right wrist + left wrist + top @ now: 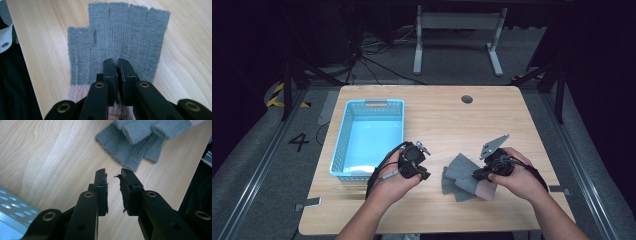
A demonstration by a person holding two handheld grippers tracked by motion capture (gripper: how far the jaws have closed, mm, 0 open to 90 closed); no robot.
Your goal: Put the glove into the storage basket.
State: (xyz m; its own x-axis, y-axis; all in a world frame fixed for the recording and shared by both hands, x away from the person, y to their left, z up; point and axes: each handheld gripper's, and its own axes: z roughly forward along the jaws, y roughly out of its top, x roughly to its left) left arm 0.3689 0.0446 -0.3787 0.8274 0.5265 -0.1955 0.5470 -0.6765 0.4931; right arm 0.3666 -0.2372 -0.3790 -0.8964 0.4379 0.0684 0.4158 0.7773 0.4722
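Grey knitted wool is what the right gripper [117,62] pinches now: its jaws are pressed together on the fingerless glove [117,37], close to the pink cuff [77,92]. In the high view this glove [479,186] lies partly over a second grey glove [457,172] on the wooden table [447,115], near its front edge. The left gripper [113,176] waits just beside them, jaws slightly spread and holding nothing, and the blue basket [343,137] stands empty on its other side. I judge that the step in hand is to lift the top glove and bring it to the basket. To do it well, the grip should stay firm on the thick knit near the cuff, the lift should go straight up and slowly so the lower glove does not drag along, and the left gripper could press that lower glove down if it begins to follow.
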